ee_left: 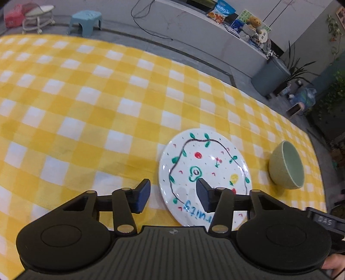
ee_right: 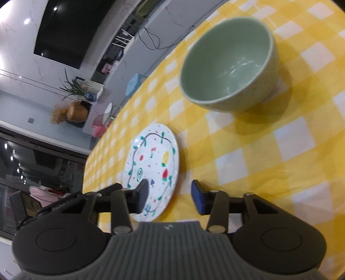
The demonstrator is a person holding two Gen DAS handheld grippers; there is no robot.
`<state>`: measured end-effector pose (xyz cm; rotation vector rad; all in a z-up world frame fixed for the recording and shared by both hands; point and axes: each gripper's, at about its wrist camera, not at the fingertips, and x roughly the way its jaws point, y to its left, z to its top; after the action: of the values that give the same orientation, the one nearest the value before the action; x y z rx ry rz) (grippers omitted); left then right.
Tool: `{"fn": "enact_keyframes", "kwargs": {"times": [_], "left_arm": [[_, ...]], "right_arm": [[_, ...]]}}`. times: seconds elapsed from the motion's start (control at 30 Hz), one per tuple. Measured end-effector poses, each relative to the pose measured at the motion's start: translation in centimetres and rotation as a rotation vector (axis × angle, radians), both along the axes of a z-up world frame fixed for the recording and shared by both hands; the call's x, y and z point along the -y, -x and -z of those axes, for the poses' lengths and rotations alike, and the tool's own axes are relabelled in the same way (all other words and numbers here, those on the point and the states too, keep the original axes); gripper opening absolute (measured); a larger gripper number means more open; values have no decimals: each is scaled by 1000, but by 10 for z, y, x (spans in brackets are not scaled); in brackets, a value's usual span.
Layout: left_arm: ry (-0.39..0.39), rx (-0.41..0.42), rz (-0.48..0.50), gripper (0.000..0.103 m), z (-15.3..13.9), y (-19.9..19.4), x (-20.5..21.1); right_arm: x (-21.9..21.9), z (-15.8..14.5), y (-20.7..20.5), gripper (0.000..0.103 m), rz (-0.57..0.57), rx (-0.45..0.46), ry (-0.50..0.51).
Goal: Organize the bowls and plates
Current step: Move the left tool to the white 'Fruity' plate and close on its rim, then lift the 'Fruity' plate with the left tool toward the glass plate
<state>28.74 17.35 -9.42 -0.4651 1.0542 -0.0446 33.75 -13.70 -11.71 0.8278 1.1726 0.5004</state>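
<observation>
A white plate point(ee_left: 207, 170) painted with fruit lies flat on the yellow checked tablecloth point(ee_left: 86, 120). A pale green bowl point(ee_left: 287, 165) stands upright to its right, apart from it. My left gripper point(ee_left: 173, 197) is open and empty above the plate's near left edge; its right finger is over the plate. In the right wrist view the bowl point(ee_right: 228, 64) stands ahead and the plate point(ee_right: 154, 168) lies at lower left. My right gripper point(ee_right: 170, 199) is open and empty over the plate's near edge, short of the bowl.
The table's far edge point(ee_left: 194, 64) borders a grey floor with a blue stool point(ee_left: 86, 21) and a grey bin point(ee_left: 269, 79). A counter with snack bags point(ee_left: 224, 13) stands behind. The right gripper's body point(ee_left: 323, 221) shows at lower right.
</observation>
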Motion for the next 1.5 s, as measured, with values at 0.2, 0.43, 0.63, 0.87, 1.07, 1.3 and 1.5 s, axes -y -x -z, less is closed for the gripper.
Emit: {"fn": "enact_keyframes", "kwargs": {"times": [0.2, 0.43, 0.63, 0.87, 1.07, 1.3, 1.5], "left_arm": [[181, -1, -76, 39, 15, 2, -20], [319, 7, -139, 37, 26, 4, -36], [225, 9, -150, 11, 25, 4, -27], [247, 9, -154, 8, 28, 5, -33], [221, 13, -141, 8, 23, 4, -30], [221, 17, -102, 8, 15, 4, -26], [207, 41, -60, 9, 2, 5, -15]], "right_arm": [[-10, 4, -5, 40, -38, -16, -41], [-5, 13, -7, 35, 23, -58, -111], [0, 13, -4, 3, 26, -79, -45], [2, 13, -3, 5, 15, -63, -48], [-5, 11, 0, 5, 6, -41, -45], [-4, -7, 8, 7, -16, 20, -25], [-2, -28, 15, 8, -40, 87, 12]]}}
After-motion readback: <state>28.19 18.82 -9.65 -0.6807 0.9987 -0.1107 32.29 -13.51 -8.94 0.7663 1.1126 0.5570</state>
